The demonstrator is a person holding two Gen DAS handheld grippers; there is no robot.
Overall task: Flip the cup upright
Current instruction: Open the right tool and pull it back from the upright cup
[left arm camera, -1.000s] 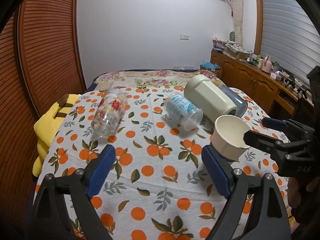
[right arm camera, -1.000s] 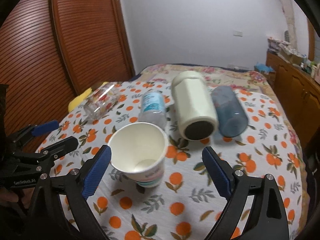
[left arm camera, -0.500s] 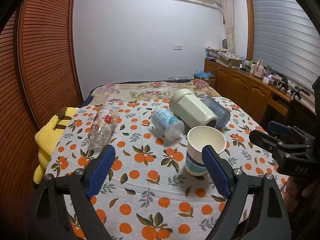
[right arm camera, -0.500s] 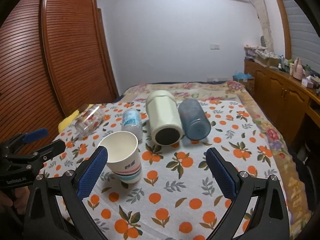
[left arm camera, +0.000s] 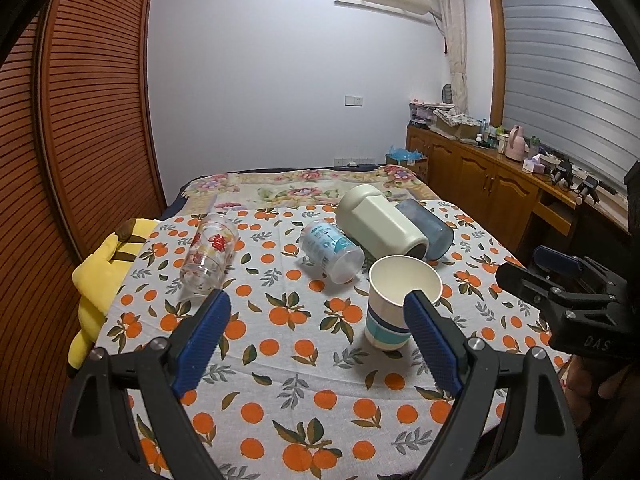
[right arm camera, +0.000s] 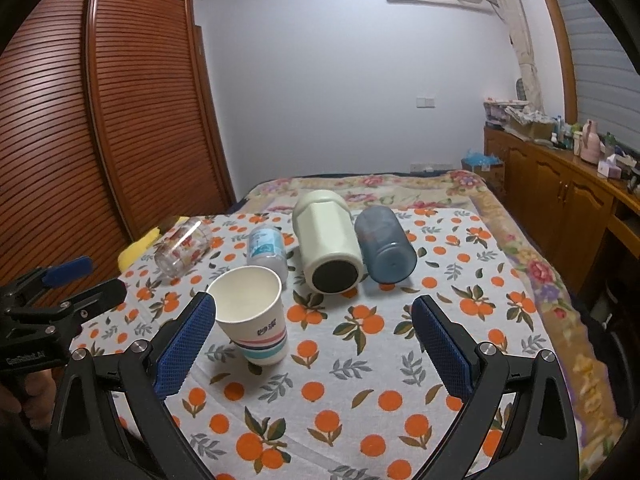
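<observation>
Both tongs hang wide and hold nothing: my left tongs (left arm camera: 316, 314) and right tongs (right arm camera: 314, 318). I see the paper cup (right arm camera: 252, 314) standing mouth-up on the orange-print cloth (right arm camera: 360, 380), axis vertical, between the two, just beside the right tongs' left finger, nearer that hand, I judge.

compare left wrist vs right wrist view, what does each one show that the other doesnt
Only the left wrist view shows the right gripper from outside, jaws open, and most of the yellow plush at the bed's edge.

Only the right wrist view shows the left gripper from outside, jaws open, the cream bottle's dark end, and the printing on the paper cup.

Both show the paper cup standing upright on the orange-print cloth, free of either gripper, and four things on their sides: glass tumbler, small blue-label cup, cream bottle and blue-grey cup.
</observation>
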